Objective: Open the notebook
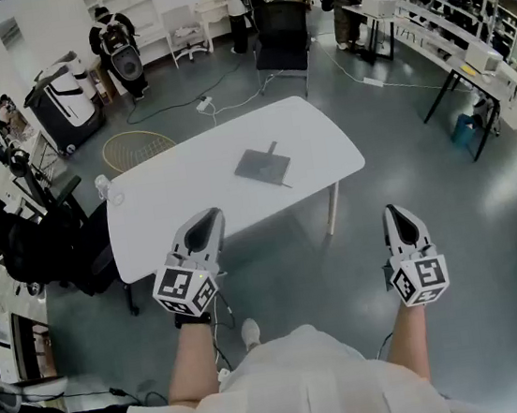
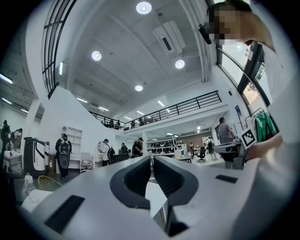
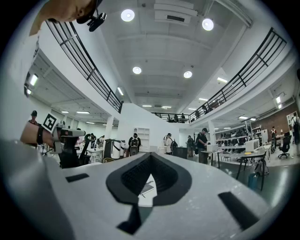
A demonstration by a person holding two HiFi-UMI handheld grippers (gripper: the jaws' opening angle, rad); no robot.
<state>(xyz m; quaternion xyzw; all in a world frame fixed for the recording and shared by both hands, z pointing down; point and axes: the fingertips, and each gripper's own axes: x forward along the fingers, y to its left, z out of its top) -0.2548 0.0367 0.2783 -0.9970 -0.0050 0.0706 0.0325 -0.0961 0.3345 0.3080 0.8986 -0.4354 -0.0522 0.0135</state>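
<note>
A closed grey notebook (image 1: 263, 166) with a strap lies flat near the middle of the white table (image 1: 174, 212). In the head view my left gripper (image 1: 211, 216) hovers at the table's near edge, jaws together and empty. My right gripper (image 1: 397, 214) hangs over the floor to the right of the table, also shut and empty. Both are well short of the notebook. The right gripper view shows the notebook (image 3: 146, 188) small and far off through the hollow behind my right gripper's (image 3: 150, 155) closed tips. In the left gripper view only the table (image 2: 154, 194) shows behind my left gripper (image 2: 151, 158).
A clear bottle (image 1: 102, 186) stands on the table's left corner. A black office chair (image 1: 282, 37) sits beyond the table, another dark chair (image 1: 45, 238) at its left. A wire basket (image 1: 136, 149) lies on the floor. Desks (image 1: 466, 60) line the right; several people stand at the back.
</note>
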